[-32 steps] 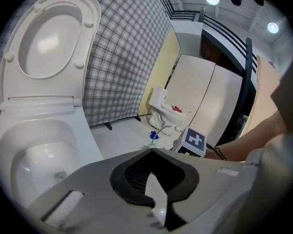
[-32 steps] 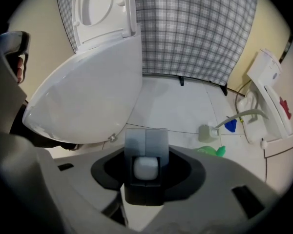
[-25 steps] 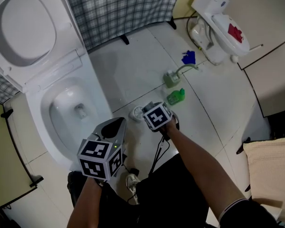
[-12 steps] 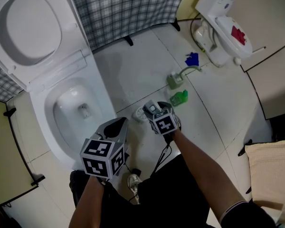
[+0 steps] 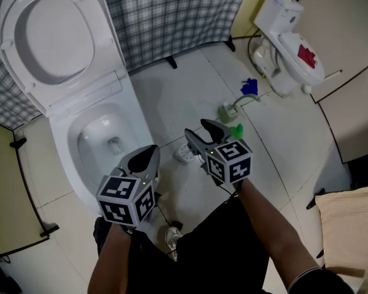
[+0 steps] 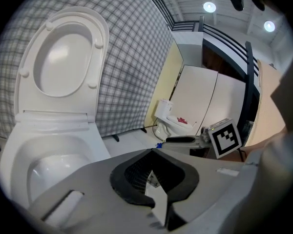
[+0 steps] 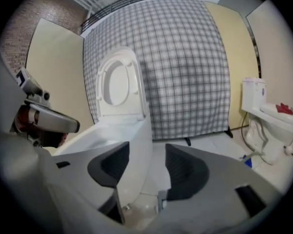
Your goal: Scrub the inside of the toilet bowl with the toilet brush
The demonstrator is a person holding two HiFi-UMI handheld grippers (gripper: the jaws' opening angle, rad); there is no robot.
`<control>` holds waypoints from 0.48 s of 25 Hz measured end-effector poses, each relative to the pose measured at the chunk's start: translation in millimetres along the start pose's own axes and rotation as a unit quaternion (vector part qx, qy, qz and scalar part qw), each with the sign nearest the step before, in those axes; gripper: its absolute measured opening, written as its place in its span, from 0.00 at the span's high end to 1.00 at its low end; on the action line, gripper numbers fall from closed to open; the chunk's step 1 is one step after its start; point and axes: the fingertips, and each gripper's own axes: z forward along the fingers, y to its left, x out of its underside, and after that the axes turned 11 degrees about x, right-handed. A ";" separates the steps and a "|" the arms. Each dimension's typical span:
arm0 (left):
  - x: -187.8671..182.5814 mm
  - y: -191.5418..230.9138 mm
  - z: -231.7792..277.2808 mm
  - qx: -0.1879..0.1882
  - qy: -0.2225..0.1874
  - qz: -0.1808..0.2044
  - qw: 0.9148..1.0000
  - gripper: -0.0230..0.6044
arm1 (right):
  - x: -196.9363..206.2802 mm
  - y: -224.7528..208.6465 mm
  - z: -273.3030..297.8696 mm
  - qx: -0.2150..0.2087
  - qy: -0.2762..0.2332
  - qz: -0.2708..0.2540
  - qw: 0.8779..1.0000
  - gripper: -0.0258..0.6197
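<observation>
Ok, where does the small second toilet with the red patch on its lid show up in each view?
Head view: the small toilet is at the upper right.
Left gripper view: the small toilet is far off, just right of centre.
Right gripper view: the small toilet is at the right edge.
Shared landmark: the checked curtain, always to the small toilet's left.
</observation>
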 end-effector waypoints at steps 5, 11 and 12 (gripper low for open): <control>-48.9 12.1 -43.9 -0.034 -0.066 0.025 0.997 0.95 | -96.2 57.5 -27.3 -0.057 -0.112 -0.024 0.992 0.84; -94.7 -2.3 -105.8 -0.061 -0.112 0.067 0.990 0.95 | -157.4 132.6 -74.0 -0.109 -0.175 -0.083 0.975 0.95; -102.9 -6.9 -116.6 -0.064 -0.118 0.078 0.988 0.95 | -164.5 143.3 -81.4 -0.118 -0.182 -0.091 0.972 0.95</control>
